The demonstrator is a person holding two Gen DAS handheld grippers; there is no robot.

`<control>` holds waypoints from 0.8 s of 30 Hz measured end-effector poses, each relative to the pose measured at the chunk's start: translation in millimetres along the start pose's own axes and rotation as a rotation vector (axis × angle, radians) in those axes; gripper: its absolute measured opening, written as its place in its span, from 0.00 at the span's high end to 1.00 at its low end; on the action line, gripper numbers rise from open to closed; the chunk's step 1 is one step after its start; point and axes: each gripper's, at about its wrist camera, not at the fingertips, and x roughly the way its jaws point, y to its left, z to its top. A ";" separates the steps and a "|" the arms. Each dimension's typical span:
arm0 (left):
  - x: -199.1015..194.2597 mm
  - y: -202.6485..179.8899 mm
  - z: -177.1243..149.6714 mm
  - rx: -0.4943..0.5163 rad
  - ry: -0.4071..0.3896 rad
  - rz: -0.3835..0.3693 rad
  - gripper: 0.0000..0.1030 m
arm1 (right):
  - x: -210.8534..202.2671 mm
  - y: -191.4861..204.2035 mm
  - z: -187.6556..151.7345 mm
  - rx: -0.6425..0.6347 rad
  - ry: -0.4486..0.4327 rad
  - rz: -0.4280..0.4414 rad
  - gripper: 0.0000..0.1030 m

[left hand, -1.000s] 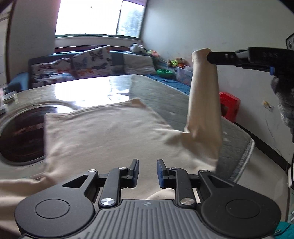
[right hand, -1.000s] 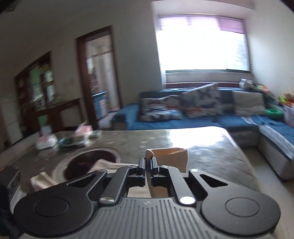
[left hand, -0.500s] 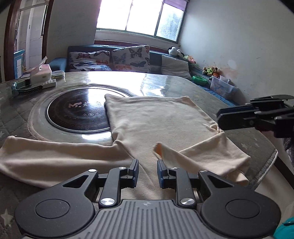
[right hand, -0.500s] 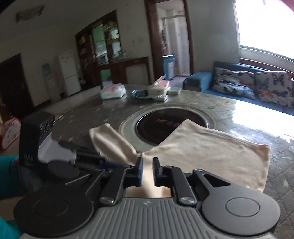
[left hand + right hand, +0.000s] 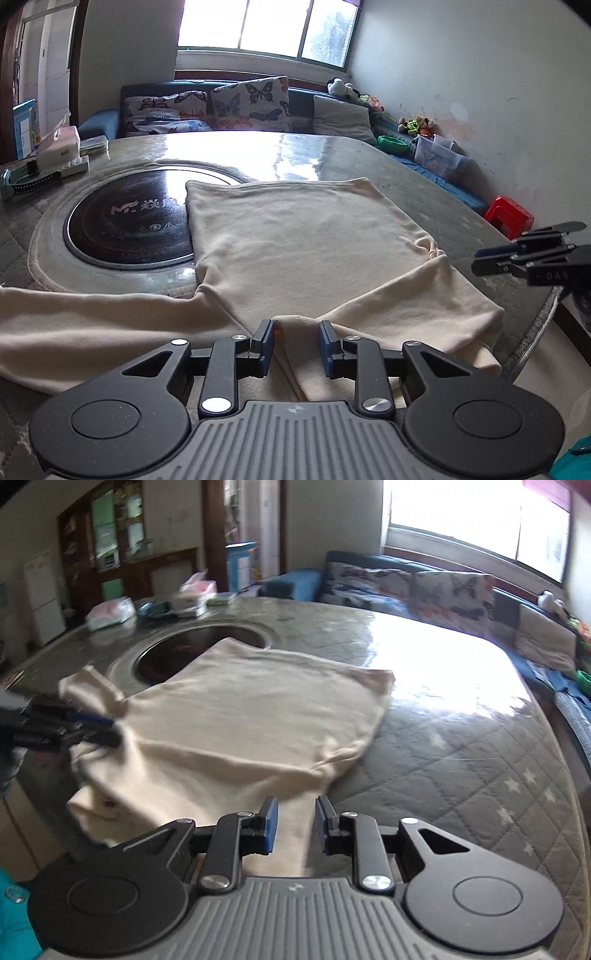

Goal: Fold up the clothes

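Left wrist view: a cream long-sleeved top [image 5: 303, 240] lies spread at the near edge of the table [image 5: 369, 155], its hem partly over the dark round hob [image 5: 129, 225]. The right sleeve is folded in across the chest; the left sleeve trails flat along the near edge. Both the left gripper [image 5: 295, 345] and the right gripper [image 5: 295, 821] have their jaws apart, holding nothing. The cloth looks soft, light and limp, best pinched at a cuff or hem corner. Only the right wrist view, somewhat blurred, shows what seems to be the collar overhanging the table edge.
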 end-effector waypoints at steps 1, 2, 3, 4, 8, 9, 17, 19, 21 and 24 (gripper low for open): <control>0.4 -1.3 0.1 0.006 -0.001 0.001 0.80 | 2.0 -3.1 1.9 -0.003 -0.007 0.004 0.79; 0.4 -2.5 0.0 0.014 -0.002 0.005 0.86 | 4.0 -6.2 3.8 -0.005 -0.014 0.007 0.79; 0.1 -3.4 0.2 0.021 -0.004 0.015 0.92 | 8.1 -6.3 7.1 -0.022 -0.015 0.014 0.79; -0.3 -4.3 0.4 0.028 -0.006 0.024 0.93 | 13.6 -3.9 11.5 -0.049 -0.014 0.022 0.79; -9.1 -6.2 4.0 0.031 -0.045 0.035 0.98 | 31.7 3.5 23.3 -0.207 0.016 0.081 0.79; -11.3 -7.6 6.4 0.035 -0.056 0.043 0.98 | 36.1 4.4 25.0 -0.237 0.030 0.099 0.79; -20.7 -10.8 15.3 0.049 -0.079 0.047 0.98 | 51.6 -8.4 28.5 -0.313 0.097 0.191 0.78; -18.9 -9.8 14.8 0.047 -0.067 0.055 0.98 | 52.6 -12.4 28.8 -0.305 0.111 0.216 0.80; -16.3 -8.5 14.9 0.043 -0.056 0.062 0.98 | 49.1 -14.9 29.0 -0.293 0.100 0.196 0.94; -12.9 -6.8 16.7 0.031 -0.061 0.073 0.98 | 42.9 -18.4 29.2 -0.274 0.078 0.157 0.96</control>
